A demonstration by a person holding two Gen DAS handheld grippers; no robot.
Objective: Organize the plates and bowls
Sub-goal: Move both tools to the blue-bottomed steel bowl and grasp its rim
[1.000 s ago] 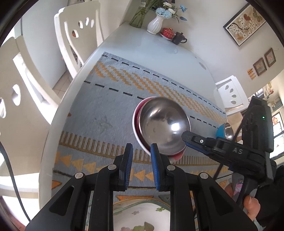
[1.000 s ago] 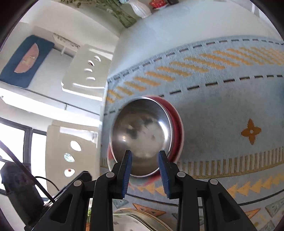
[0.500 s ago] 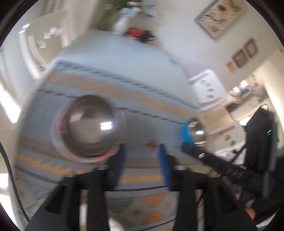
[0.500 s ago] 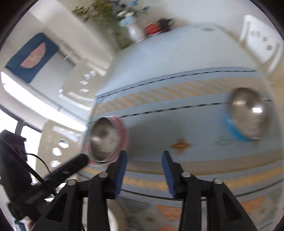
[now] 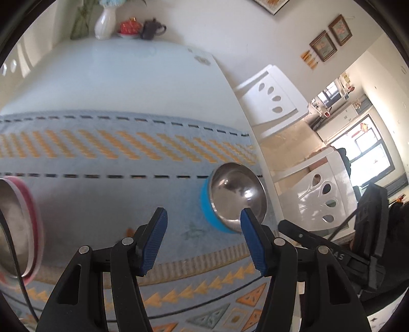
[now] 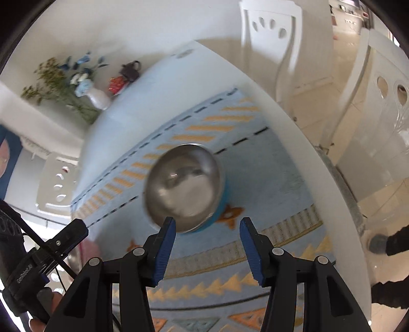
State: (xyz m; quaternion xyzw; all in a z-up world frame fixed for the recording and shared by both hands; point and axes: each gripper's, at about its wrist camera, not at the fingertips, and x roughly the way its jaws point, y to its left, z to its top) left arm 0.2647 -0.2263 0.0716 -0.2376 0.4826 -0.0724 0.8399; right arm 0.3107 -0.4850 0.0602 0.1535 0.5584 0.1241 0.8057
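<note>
A steel bowl with a blue outer wall (image 5: 234, 198) stands on the patterned blue mat near the table's right edge; it also shows in the right wrist view (image 6: 185, 195). A second steel bowl nested in a red-rimmed bowl (image 5: 18, 224) sits at the far left of the left wrist view. My left gripper (image 5: 202, 242) is open and empty, just left of and in front of the blue bowl. My right gripper (image 6: 207, 251) is open and empty, hovering just in front of the blue bowl.
The mat (image 5: 115, 158) covers the near part of a white table (image 5: 127, 76). A white vase of flowers (image 5: 104, 21), a red dish and a dark teapot (image 5: 150, 28) stand at the far end. White chairs (image 5: 276, 102) stand along the right side.
Both grippers swung right, away from the steel bowl in the red bowl, toward the blue bowl. Both sets of jaws opened wider.
</note>
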